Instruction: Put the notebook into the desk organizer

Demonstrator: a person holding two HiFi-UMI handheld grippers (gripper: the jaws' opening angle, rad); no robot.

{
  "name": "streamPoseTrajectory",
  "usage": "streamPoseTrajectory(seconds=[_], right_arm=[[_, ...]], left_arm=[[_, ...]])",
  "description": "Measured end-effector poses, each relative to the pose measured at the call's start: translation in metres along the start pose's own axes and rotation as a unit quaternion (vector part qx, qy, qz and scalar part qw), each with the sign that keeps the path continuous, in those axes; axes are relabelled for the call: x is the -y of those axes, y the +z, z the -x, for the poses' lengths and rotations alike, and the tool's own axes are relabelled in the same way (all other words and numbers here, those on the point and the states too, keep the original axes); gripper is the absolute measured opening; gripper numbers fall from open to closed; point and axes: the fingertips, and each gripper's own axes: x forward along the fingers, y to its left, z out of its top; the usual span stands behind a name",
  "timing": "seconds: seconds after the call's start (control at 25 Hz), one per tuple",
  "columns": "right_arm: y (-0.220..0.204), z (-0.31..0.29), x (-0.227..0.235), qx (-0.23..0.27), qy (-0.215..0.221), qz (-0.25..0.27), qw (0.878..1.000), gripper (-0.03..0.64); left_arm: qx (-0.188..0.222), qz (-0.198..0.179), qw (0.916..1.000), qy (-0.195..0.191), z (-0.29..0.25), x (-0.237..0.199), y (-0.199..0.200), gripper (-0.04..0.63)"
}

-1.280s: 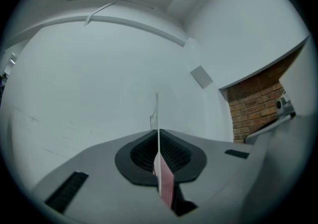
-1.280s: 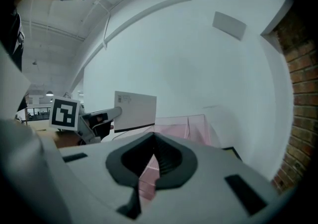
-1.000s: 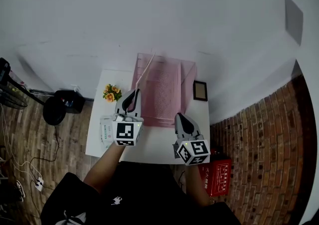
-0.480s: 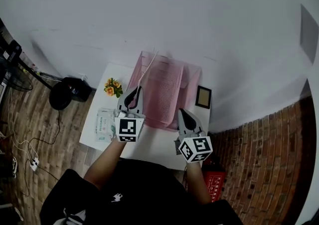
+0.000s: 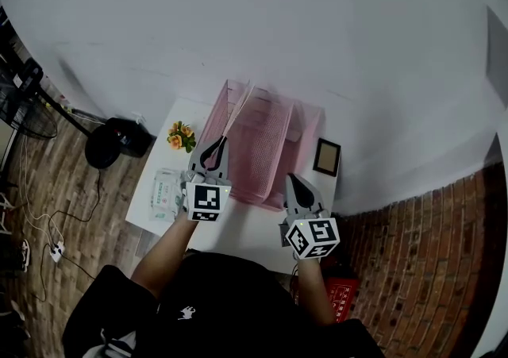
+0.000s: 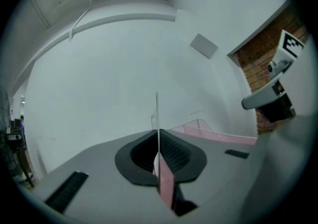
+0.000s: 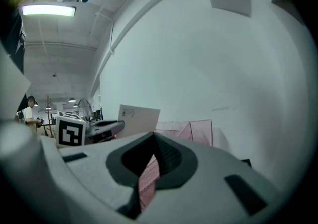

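Note:
A thin notebook [image 5: 235,113] stands on edge, and my left gripper [image 5: 216,144] is shut on its lower end. It rises over the left part of the pink mesh desk organizer [image 5: 305,122] at the back of the white table [image 5: 246,225]. In the left gripper view the notebook [image 6: 158,118] shows as a thin upright line between the jaws, with the organizer [image 6: 213,131] behind it. My right gripper [image 5: 292,180] is shut and empty at the organizer's front right corner. In the right gripper view, beyond my right gripper [image 7: 151,161], the notebook's pale face [image 7: 139,117] shows at left.
A small bunch of flowers [image 5: 181,138] and a tissue pack [image 5: 165,194] lie on the table's left side. A dark picture frame [image 5: 326,157] stands right of the organizer. A black round object [image 5: 119,142] and a red crate [image 5: 341,301] sit on the floor.
Both grippers have shifted slightly over the table, the left one a little lower and rolled, still holding the notebook. The head view has swung, showing more floor at left.

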Motion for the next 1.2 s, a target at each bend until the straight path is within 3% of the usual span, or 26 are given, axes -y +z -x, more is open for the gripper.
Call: streamPoseTrajectory(seconds=[0.2,0.6,0.88,1.2], right_arm=[[-0.002,0.006,0.006,0.003,-0.005,-0.004,1.0,0.002],[-0.005,0.015,0.01,0.008,-0.012,-0.013,1.0,0.002],[-0.009,0.021,0.014,0.006,-0.017,-0.016,1.0,0.002],[-0.011,0.021,0.014,0.004,-0.014,-0.017,1.0,0.002]], left_arm=[[-0.02,-0.042,0.9983,-0.036,-0.003,0.022,-0.007,0.011],[-0.076,-0.071,0.9895,-0.1,-0.004,0.051,-0.029,0.011],[-0.111,-0.152,0.9708,-0.149,0.0,0.073,-0.046,0.011],[-0.146,-0.203,0.9473,-0.2,0.006,0.08,-0.064,0.011]])
